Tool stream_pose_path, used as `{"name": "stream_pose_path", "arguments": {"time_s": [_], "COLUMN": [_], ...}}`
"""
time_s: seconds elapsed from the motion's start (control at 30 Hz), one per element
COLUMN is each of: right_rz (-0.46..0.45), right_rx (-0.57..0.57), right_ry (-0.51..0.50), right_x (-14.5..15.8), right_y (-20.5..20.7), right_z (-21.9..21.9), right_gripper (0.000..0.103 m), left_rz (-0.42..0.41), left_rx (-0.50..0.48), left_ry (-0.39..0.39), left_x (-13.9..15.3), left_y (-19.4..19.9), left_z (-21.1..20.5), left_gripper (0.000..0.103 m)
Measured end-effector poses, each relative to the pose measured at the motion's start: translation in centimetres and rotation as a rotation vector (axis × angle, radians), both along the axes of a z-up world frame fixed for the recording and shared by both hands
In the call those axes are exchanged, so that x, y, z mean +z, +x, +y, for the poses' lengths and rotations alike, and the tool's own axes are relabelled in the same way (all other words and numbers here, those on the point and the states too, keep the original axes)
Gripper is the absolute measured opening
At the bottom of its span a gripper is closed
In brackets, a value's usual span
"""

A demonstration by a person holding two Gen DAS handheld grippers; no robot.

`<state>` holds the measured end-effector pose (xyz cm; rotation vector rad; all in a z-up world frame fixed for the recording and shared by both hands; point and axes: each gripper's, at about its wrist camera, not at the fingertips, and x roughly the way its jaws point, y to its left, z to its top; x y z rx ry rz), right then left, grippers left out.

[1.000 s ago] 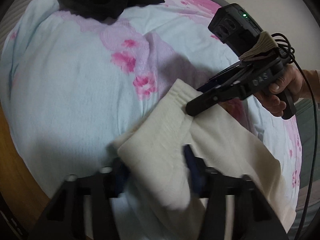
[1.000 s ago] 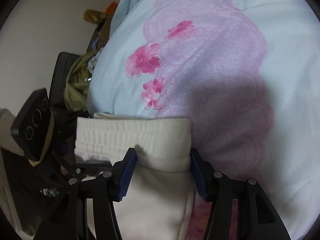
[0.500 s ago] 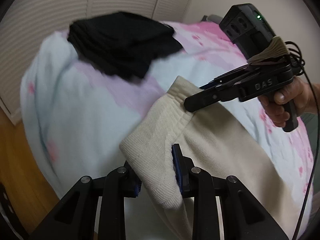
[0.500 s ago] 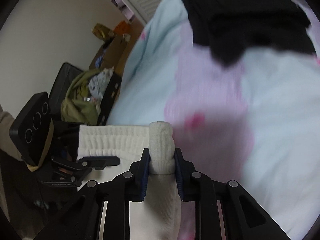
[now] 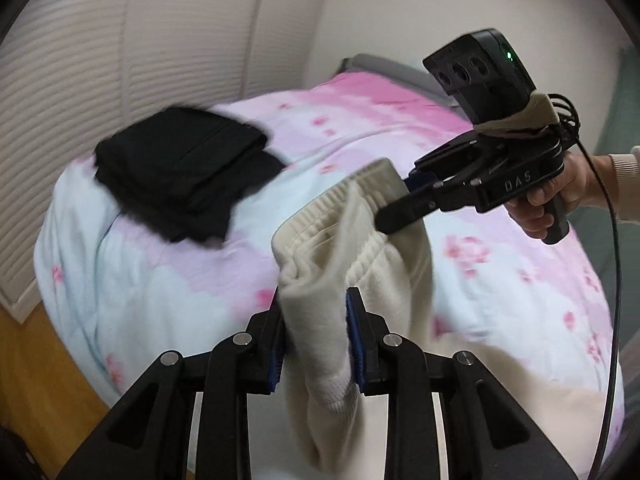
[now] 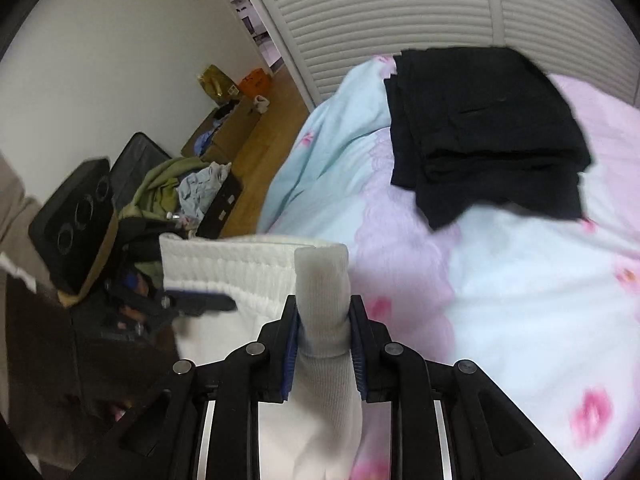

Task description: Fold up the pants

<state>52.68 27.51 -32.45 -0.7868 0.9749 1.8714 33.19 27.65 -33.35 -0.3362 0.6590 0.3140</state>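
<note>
Both sets of jaws are closed on the ribbed waistband of the cream pants: the left gripper pinches one thick fold, the right gripper the opposite end. Soft, fleecy fabric hangs lifted between them, waistband stretched across from one to the other, legs trailing down onto the floral quilt. Beyond the jaws lies a folded black garment, apart from the pants.
</note>
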Motion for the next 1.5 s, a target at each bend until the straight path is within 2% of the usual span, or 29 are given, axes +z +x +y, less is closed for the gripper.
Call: {"name": "stream_pose_path", "arguments": {"time_s": [0.23,0.33,0.43,0.57,0.7,0.83,0.93,1.07,1.17,1.23,1.3,1.4,1.43,1.5], "right_rz": [-0.112,-0.166,-0.205,-0.264,-0.320,-0.395,-0.462,-0.464,-0.423,-0.376,-0.312,-0.240,-0.211,-0.162], "right_rx": [-0.057,-0.090,-0.140,-0.192,-0.257,-0.309,-0.364,-0.471,-0.595,-0.704,-0.869,-1.115,-1.249,-1.444], "right_ry": [0.015,0.000,-0.014,-0.053,-0.076,-0.094,-0.085,-0.096,-0.116,-0.119,-0.096,-0.049,-0.027,0.005], "right_x": [6.8,8.1,7.7,4.4,-1.3,-7.9,-10.4,-11.4,-10.8,-10.1,-8.6,-6.8,-6.2,-5.6], "right_y": [-0.9,-2.1,-3.2,-4.7,-5.8,-6.9,-7.7,-8.0,-8.0,-8.2,-8.5,-9.6,-10.3,-11.8], "right_z": [-15.6,-23.2,-30.4,-38.8,-45.5,-50.1,-52.8,-55.4,-58.1,-60.2,-62.5,-65.6,-67.1,-69.4], "right_gripper": [0.024,0.024,0.024,0.023,0.023,0.023,0.028,0.036,0.037,0.038,0.039,0.052,0.056,0.062], "left_rz": [-0.053,-0.057,-0.042,-0.011,0.050,0.088,0.133,0.183,0.182,0.183,0.191,0.200,0.202,0.200], "left_rx": [-0.213,-0.335,-0.449,-0.557,-0.621,-0.740,-0.798,-0.879,-0.920,-0.934,-0.943,-0.969,-0.994,-1.058], "left_ry": [0.108,0.155,0.168,0.189,0.206,0.280,0.266,0.229,0.189,0.171,0.164,0.191,0.202,0.229], "left_x": [7.1,8.1,6.9,3.1,-2.5,-7.0,-8.7,-9.0,-7.4,-6.5,-5.8,-5.2,-4.9,-4.2], "left_y": [0.1,-0.4,-0.6,-0.6,-0.3,-1.4,-2.4,-3.1,-3.7,-3.7,-3.0,-1.2,-0.4,1.2], "left_z": [-13.8,-20.8,-27.7,-35.9,-41.8,-46.9,-48.8,-50.0,-50.1,-49.7,-48.9,-47.9,-47.8,-48.2], "left_gripper": [0.028,0.028,0.028,0.028,0.031,0.047,0.052,0.060,0.067,0.067,0.069,0.070,0.070,0.072]}}
